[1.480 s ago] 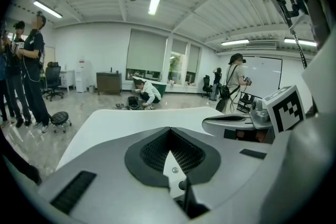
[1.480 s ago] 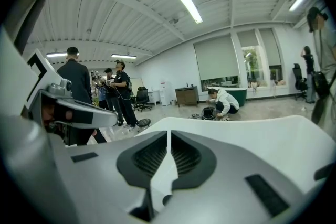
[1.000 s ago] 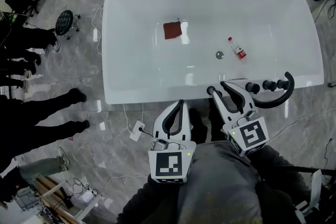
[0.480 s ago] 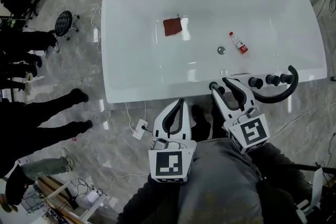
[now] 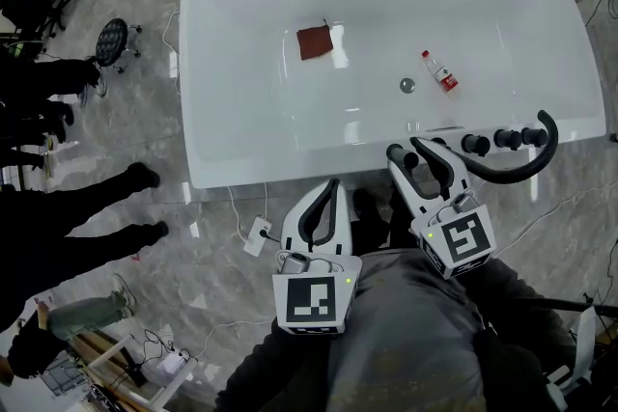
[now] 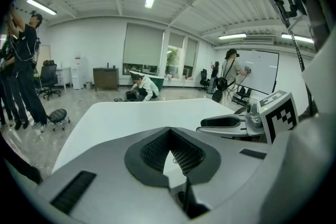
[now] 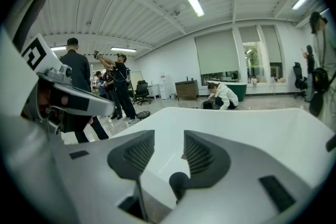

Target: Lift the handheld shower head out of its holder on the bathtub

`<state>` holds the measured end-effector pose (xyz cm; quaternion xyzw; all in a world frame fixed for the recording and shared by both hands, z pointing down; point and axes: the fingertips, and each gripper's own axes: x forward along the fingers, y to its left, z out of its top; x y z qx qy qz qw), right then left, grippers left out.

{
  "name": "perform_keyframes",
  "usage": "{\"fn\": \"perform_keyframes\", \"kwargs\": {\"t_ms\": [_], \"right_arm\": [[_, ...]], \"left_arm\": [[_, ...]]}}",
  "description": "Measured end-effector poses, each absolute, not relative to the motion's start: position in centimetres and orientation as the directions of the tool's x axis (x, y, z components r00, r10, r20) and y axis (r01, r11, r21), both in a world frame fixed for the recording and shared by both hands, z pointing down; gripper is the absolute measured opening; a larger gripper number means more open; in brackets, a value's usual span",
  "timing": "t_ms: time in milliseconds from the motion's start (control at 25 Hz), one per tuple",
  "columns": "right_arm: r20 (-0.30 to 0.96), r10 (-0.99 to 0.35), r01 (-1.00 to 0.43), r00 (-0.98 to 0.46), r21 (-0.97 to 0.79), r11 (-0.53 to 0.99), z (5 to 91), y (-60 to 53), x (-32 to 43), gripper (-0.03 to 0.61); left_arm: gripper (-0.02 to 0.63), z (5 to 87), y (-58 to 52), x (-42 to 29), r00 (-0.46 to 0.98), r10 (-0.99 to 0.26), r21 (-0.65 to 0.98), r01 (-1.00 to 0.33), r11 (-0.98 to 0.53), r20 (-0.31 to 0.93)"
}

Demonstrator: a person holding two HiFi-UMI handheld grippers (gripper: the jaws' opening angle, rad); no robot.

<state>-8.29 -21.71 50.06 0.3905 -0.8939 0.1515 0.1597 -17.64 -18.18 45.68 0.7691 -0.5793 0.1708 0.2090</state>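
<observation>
A white bathtub [image 5: 241, 159] fills the head view. On its near rim at the right stand three black knobs [image 5: 503, 139] and a curved black spout [image 5: 537, 154]. Left of them a black round-topped piece, the shower head [image 5: 396, 152], sits upright in the rim. My right gripper [image 5: 407, 150] hangs at it, jaws opening. In the right gripper view the black shower head top [image 7: 178, 182] shows low between the parted pads of the right gripper [image 7: 169, 152], and none of them presses on it. My left gripper [image 5: 326, 198] is shut and empty before the tub wall, its pads meeting in the left gripper view [image 6: 169, 131].
Inside the tub lie a red cloth [image 5: 315, 42], a small bottle with a red label [image 5: 439, 72] and the drain [image 5: 407, 85]. A power strip [image 5: 256, 234] and cables lie on the floor by the tub. People's legs [image 5: 68, 207] and a black stool [image 5: 116, 39] are at the left.
The tub has slid up in the head view as both grippers sank a little. The right gripper's jaws have parted wider around the black shower head top.
</observation>
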Motion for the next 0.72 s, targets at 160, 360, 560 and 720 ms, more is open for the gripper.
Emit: {"fn": "perform_keyframes", "kwargs": {"t_ms": [160,360,560,720], "right_arm": [[0.408,-0.661,-0.758,-0.630,-0.137,0.638,52.1,-21.5,-8.0,0.163],[0.391,-0.690,-0.772,-0.609,-0.092,0.629,54.6,-22.0,-8.2,0.167],[0.312,-0.742,-0.783,-0.593,-0.008,0.622,54.3,-22.8,-8.3,0.167],[0.303,-0.759,-0.797,-0.577,-0.007,0.603,54.3,-23.0,-8.3,0.167]], "left_arm": [[0.003,47.4,-18.0,-18.0,0.267,-0.827,0.116,-0.964,-0.241,0.495],[0.003,50.6,-17.6,-18.7,0.258,-0.822,0.112,-0.966,-0.233,0.507],[0.003,52.4,-17.8,-18.7,0.263,-0.812,0.112,-0.964,-0.240,0.521],[0.003,52.6,-18.3,-19.1,0.268,-0.811,0.105,-0.962,-0.250,0.520]]}}
